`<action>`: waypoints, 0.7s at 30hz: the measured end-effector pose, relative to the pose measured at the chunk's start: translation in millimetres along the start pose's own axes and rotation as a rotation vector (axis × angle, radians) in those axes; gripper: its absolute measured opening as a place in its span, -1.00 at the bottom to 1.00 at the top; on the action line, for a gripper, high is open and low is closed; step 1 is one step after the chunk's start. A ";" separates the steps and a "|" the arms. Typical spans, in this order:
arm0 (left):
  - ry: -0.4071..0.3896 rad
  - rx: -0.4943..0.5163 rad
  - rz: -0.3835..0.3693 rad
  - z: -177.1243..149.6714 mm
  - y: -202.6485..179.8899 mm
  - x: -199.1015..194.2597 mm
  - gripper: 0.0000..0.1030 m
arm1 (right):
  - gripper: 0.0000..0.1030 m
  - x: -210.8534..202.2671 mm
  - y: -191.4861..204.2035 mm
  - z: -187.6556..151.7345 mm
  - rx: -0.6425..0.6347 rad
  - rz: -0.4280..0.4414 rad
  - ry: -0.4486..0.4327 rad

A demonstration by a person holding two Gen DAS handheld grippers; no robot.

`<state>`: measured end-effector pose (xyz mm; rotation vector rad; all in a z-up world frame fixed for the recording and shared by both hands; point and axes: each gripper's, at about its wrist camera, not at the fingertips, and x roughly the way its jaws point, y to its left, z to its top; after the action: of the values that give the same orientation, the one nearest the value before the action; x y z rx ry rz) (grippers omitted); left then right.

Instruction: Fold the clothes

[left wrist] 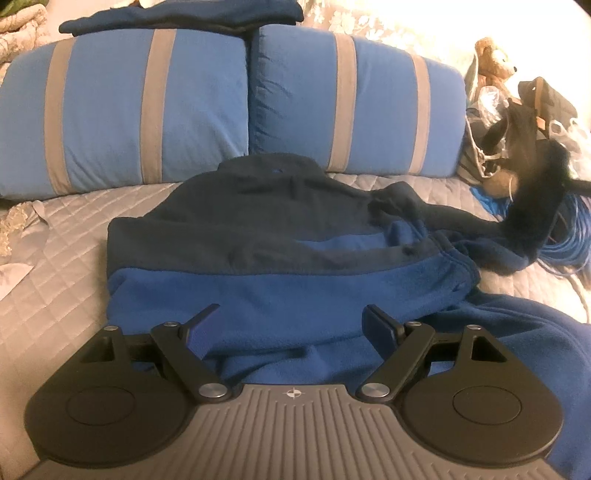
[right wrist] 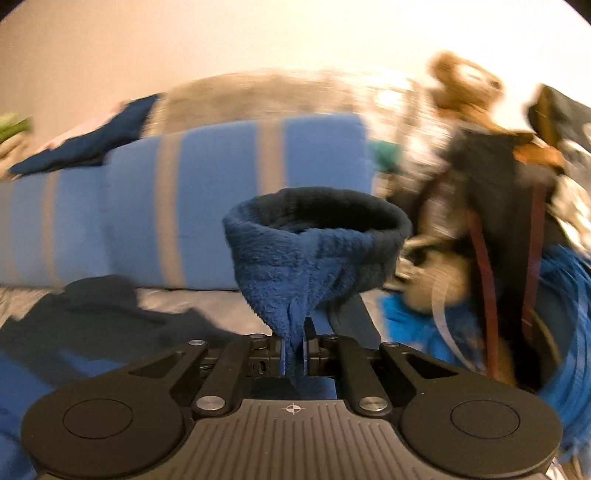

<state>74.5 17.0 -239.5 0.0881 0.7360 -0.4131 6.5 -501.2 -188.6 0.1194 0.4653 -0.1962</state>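
Blue fleece jacket (left wrist: 280, 254) is lying on the quilted bed (left wrist: 74, 251) before two striped pillows (left wrist: 122, 107). The left gripper (left wrist: 291, 325) is hovering with fingers spread wide, empty; the right gripper (right wrist: 294, 354) is pinching the sleeve cuff (right wrist: 317, 240), lifted.

Most of the right wrist view is smeared by motion: the striped pillows (right wrist: 184, 206), the teddy bear (right wrist: 465, 85) and the dark bag (right wrist: 509, 206) are reduced to streaks, and their edges cannot be traced. The pinched part of the fleece sleeve cuff (right wrist: 314, 236) is hidden between the closed fingers of the right hand-held gripper (right wrist: 294, 354). In the left wrist view, the sleeve end (left wrist: 535, 206) is blurred against the clutter, and the near hem of the fleece jacket (left wrist: 280, 288) is covered by the left hand-held gripper (left wrist: 291, 325). The folded dark garment (left wrist: 184, 16) is cut off by the top edge.
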 end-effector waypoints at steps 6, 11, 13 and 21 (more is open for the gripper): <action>-0.020 -0.017 0.004 -2.7 -0.2 -8.5 0.60 | -0.81 14.0 79.0 8.9 -0.130 0.108 0.031; 0.093 -0.066 0.002 3.3 6.4 0.6 0.61 | -0.81 26.3 135.8 2.0 -0.227 0.170 0.068; 0.190 -0.093 -0.036 10.5 9.2 8.9 0.61 | -0.81 28.3 153.3 -1.5 -0.268 0.189 0.079; 0.243 -0.337 -0.364 60.9 0.7 12.7 0.61 | -0.81 32.7 207.9 -19.5 -0.446 0.225 0.107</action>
<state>121.8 0.0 -202.9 -0.3228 1.0572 -0.6249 71.3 -300.8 -206.3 -0.2555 0.5879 0.1373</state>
